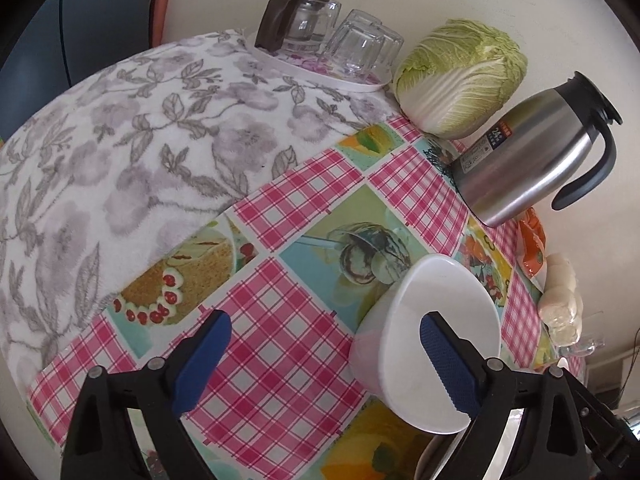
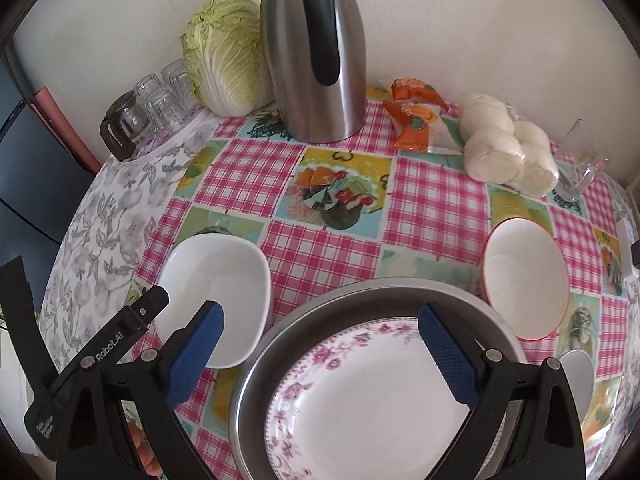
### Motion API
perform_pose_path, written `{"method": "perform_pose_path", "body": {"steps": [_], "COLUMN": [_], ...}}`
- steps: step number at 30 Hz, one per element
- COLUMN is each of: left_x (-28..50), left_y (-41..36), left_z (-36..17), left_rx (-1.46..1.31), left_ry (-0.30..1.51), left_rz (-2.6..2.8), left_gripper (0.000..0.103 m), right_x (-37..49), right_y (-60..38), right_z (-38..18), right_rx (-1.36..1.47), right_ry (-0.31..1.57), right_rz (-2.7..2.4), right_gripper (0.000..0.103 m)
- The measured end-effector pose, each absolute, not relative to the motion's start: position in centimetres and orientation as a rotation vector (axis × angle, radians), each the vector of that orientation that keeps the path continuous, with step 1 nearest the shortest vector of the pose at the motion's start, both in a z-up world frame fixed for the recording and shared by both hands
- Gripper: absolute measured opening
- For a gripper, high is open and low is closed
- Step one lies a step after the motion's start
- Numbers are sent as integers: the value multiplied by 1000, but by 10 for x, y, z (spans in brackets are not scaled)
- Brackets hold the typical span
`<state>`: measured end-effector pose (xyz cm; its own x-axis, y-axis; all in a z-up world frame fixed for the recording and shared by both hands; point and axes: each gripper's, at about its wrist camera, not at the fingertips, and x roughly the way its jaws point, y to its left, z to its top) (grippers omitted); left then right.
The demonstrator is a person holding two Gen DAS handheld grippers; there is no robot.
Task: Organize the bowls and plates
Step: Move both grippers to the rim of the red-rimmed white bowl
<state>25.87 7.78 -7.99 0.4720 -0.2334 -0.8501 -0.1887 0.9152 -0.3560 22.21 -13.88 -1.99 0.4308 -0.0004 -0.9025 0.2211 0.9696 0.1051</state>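
Observation:
My left gripper point(image 1: 326, 360) is open above the checked tablecloth. A white bowl point(image 1: 436, 332) sits under its right finger point(image 1: 448, 364), and the bowl's near rim lies between the two pads, which do not press on it. In the right wrist view that same white bowl point(image 2: 216, 292) stands at the left, with a black finger point(image 2: 152, 300) of the left gripper at its edge. My right gripper point(image 2: 322, 356) hangs open over a pink-flowered plate point(image 2: 360, 396) that lies in a round metal pan point(image 2: 256, 360). A red-rimmed white bowl point(image 2: 524, 280) stands to the right.
A steel thermos jug point(image 2: 316, 48) stands at the back, beside a cabbage point(image 2: 224, 52) and upturned glasses point(image 2: 160, 100) on a tray. Orange packets point(image 2: 416, 116), bagged buns point(image 2: 504, 152) and a glass mug point(image 2: 580, 176) lie at the back right. A floral cloth point(image 1: 120, 152) covers the table's left side.

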Motion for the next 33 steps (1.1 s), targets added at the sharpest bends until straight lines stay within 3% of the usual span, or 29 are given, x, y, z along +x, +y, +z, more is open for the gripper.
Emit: {"method": "perform_pose_path", "body": {"steps": [6, 10, 13, 24, 27, 31, 33], "left_x": [262, 261, 260, 247, 242, 239, 242], "left_y": [81, 80, 74, -6, -36, -86, -113], "left_z": [-82, -80, -70, -24, -16, -6, -5], "left_rx": [-448, -454, -439, -333, -322, -256, -210], "left_ry": [1088, 1085, 1064, 989, 998, 1009, 1041], "left_rz": [-43, -49, -72, -325, -425, -524, -562], "left_gripper": [96, 89, 89, 89, 87, 86, 79], "right_x": [229, 230, 228, 188, 179, 171, 169], "right_y": [-136, -139, -149, -271, -299, -325, -336], "right_z": [-25, -29, -25, -1, -3, -9, -14], "right_rx": [215, 228, 238, 338, 365, 385, 400], "right_ry": [1122, 1134, 1131, 1083, 1103, 1129, 1142], "right_rz": [-151, -161, -164, -406, -449, -474, -474], "right_gripper": [88, 88, 87, 87, 74, 69, 62]}}
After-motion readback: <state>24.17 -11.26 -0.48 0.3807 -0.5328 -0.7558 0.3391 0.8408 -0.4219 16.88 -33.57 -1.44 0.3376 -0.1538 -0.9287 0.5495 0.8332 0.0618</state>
